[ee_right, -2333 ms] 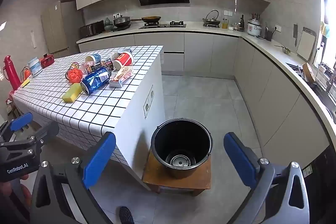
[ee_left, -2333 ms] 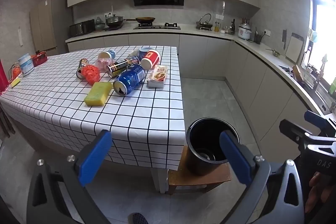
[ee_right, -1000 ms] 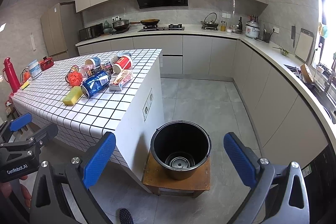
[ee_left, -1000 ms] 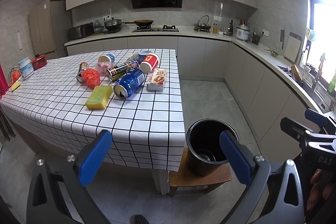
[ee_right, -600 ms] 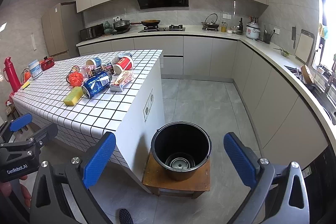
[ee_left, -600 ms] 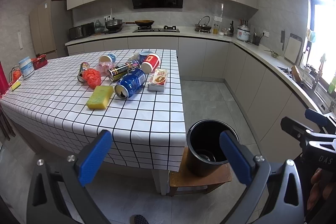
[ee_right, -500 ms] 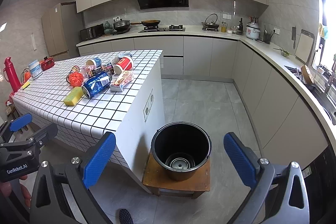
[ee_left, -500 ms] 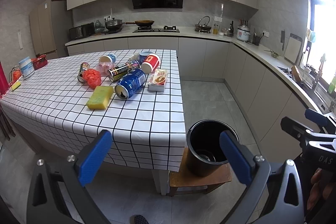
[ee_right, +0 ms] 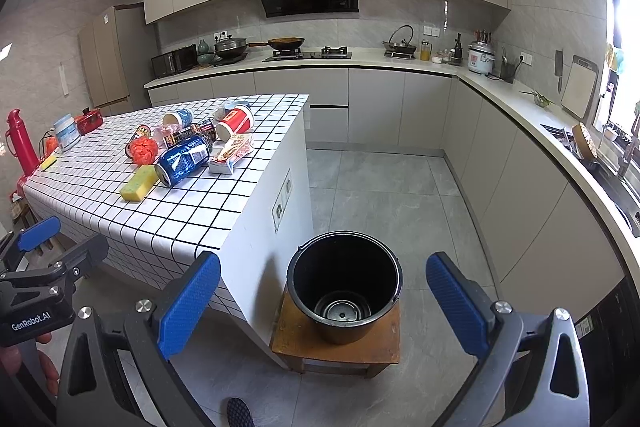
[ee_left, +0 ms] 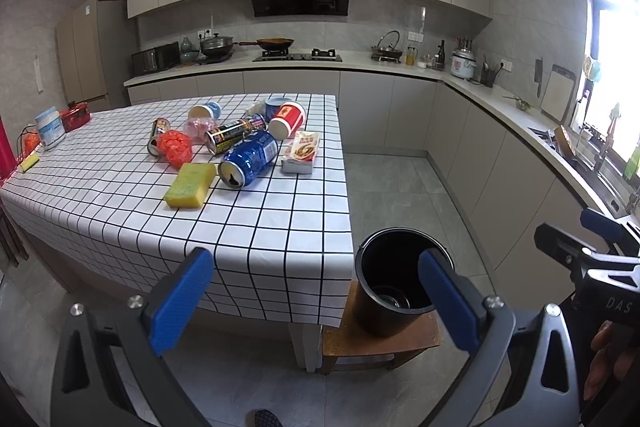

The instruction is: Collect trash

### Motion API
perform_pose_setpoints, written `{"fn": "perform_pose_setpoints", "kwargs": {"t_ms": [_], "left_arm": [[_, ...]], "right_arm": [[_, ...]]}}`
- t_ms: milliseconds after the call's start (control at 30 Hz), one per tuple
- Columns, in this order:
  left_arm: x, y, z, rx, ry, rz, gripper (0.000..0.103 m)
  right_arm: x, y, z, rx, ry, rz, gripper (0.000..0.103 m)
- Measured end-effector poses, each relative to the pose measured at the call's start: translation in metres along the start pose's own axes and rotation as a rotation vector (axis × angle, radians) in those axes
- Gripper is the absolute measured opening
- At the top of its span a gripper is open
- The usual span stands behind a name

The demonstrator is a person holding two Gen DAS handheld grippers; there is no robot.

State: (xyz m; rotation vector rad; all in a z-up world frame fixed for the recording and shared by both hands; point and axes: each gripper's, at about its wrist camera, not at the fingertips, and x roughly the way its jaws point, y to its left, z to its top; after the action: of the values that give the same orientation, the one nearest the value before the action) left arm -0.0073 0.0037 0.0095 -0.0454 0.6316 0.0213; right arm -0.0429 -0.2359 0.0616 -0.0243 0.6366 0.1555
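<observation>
Trash lies on the checked table (ee_left: 280,223): a blue can (ee_left: 249,158) (ee_right: 182,158), a yellow sponge (ee_left: 189,184) (ee_right: 139,182), a red mesh ball (ee_left: 174,147), a dark can (ee_left: 235,134), a red cup (ee_left: 286,119) (ee_right: 235,123) and a snack packet (ee_left: 302,155) (ee_right: 231,151). A black bucket (ee_left: 400,283) (ee_right: 345,291) stands on a low wooden stool (ee_right: 336,345) by the table's end. My left gripper (ee_left: 316,299) is open, well short of the table. My right gripper (ee_right: 324,303) is open above the bucket's near side.
At the table's far left stand a white tub (ee_left: 50,133), a red box (ee_left: 74,115) and a red flask (ee_right: 22,143). Kitchen counters (ee_right: 520,95) run along the back and right walls. Grey floor (ee_right: 380,183) lies between table and counters. A shoe tip (ee_right: 239,411) shows below.
Both views have shifted only slightly over the last two seconds. Both grippers stay open and the objects have not moved.
</observation>
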Motion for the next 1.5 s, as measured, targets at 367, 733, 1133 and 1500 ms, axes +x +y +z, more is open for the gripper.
{"fn": "perform_pose_setpoints", "kwargs": {"t_ms": [367,733,1133,1500], "left_arm": [[-0.002,0.002,-0.001,-0.005,-0.001,0.004,0.103],[-0.002,0.006,0.0,-0.017,0.003,0.019,0.103],[0.012,0.055,0.008,-0.089,-0.002,0.046,0.103],[0.09,0.142,0.034,-0.137,0.035,0.109,0.103]], "right_arm": [[0.001,0.002,-0.001,-0.003,-0.001,0.002,0.103],[0.002,0.005,-0.003,0.0,0.004,0.015,0.103],[0.019,-0.001,0.012,0.228,-0.069,0.293,0.103],[0.11,0.056,0.062,0.148,0.033,0.179,0.103]]}}
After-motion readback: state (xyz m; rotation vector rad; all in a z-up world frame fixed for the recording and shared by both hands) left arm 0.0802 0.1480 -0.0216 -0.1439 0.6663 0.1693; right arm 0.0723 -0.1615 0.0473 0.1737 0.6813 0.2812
